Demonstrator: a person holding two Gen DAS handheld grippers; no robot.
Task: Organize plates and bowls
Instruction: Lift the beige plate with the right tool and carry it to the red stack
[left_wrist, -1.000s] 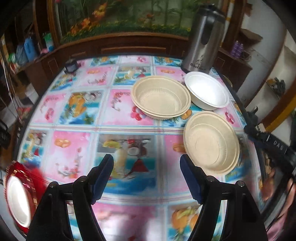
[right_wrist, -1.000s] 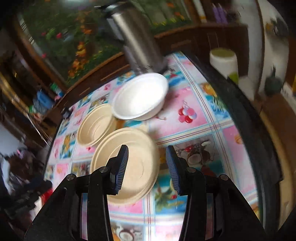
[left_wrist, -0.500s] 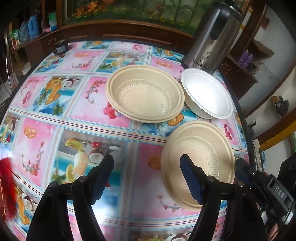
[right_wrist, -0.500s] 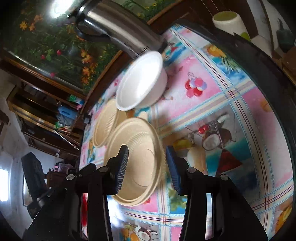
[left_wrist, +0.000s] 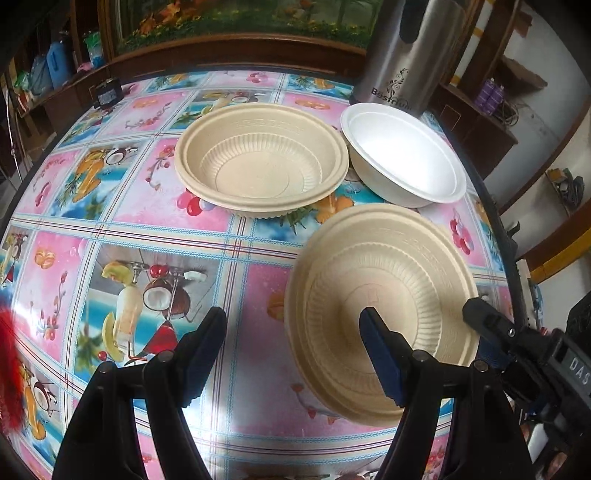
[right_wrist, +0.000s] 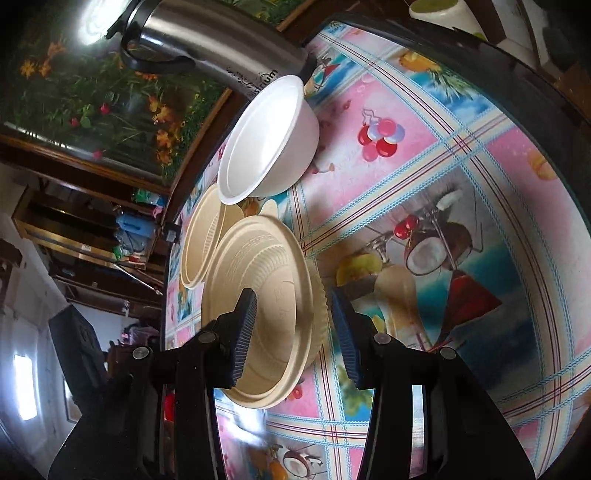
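Right wrist view: the right tongs (right_wrist: 291, 332), jaws apart, straddle the near rim of a tan bowl (right_wrist: 258, 295) on the patterned worktop (right_wrist: 461, 147), while the left tongs (left_wrist: 295, 347) hang open; it looks light, thin and flexible, best pinched at its rim.

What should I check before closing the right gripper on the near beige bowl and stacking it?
1. Right gripper straddles the near beige bowl rim, one finger inside and one outside: ok.
2. Pads pressing on the rim: not ok, gaps show.
3. Left gripper open and empty: ok.
4. Far beige bowl empty and upright: ok.
5. White bowl clear of the far beige bowl: cannot tell, the rims look very close.
6. Near beige bowl is a single piece: cannot tell, its rim looks doubled.
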